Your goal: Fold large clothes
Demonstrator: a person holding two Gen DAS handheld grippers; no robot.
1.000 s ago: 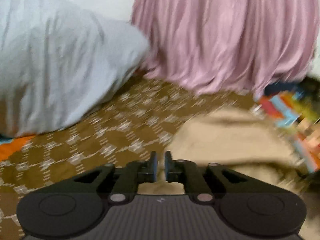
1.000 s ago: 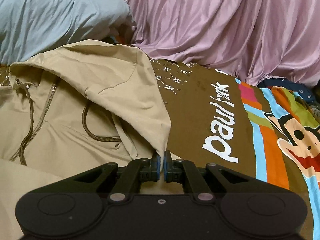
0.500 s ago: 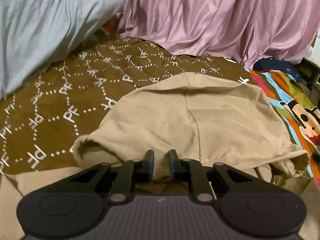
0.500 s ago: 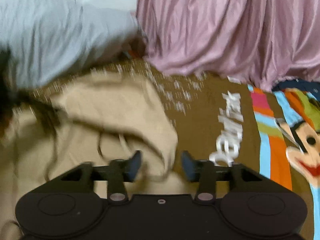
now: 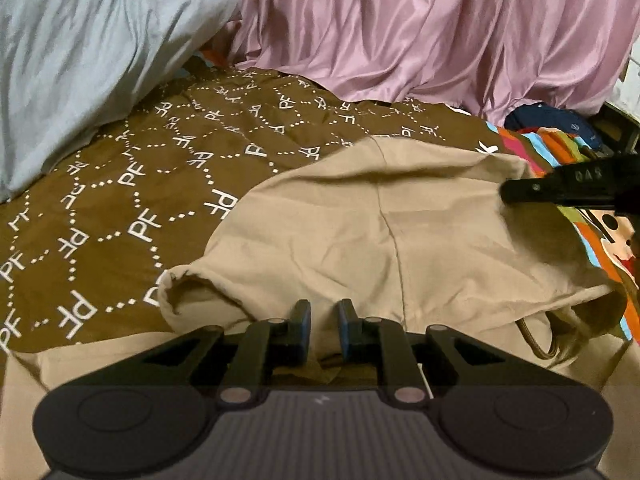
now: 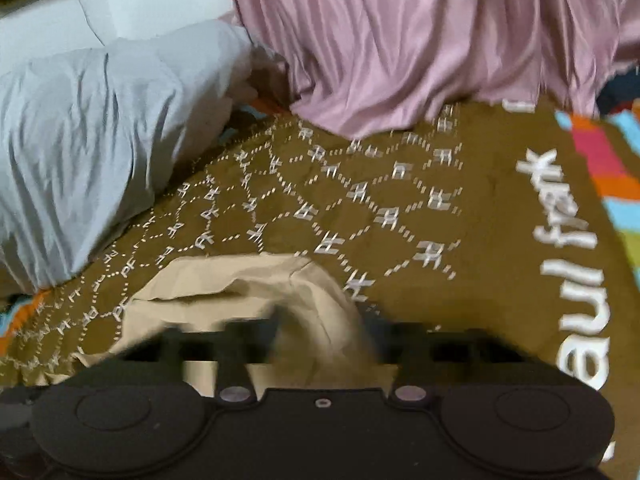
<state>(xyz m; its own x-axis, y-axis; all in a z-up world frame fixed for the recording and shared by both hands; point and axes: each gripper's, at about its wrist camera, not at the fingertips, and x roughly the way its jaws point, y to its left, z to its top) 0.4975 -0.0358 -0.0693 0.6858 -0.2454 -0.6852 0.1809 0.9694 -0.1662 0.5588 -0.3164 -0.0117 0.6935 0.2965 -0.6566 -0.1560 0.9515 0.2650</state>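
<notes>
Bed's covered by a brown patterned bedspread [image 5: 120, 200], with a grey pillow [image 5: 80, 60] and pink draped cloth [image 5: 400, 32] at the back. The tan hooded jacket [image 5: 380, 240] lies across the near side, hood spread flat and pointing toward the pink cloth.

Left gripper [image 5: 326, 330] is at the base of the hood. Fingers sit a narrow gap apart with a bunch of tan cloth in it, which looks like a pinch on a thick fold.

Right gripper [image 6: 320, 332] is blurred in its own view. Its jaws have just been closing and are now pressed together, with a ridge of tan cloth running into them, so probably a grip on the hood's right edge.

My read of the step: fold the hood down onto the body.
- Carry both grips together so the crease stays straight.
- Keep the cloth low, or air will flip the edge.
- Watch the drawcord [image 5: 536, 344] at the right. Tuck it inside the fold.
- Check the right grip holds only one layer before pulling.
</notes>
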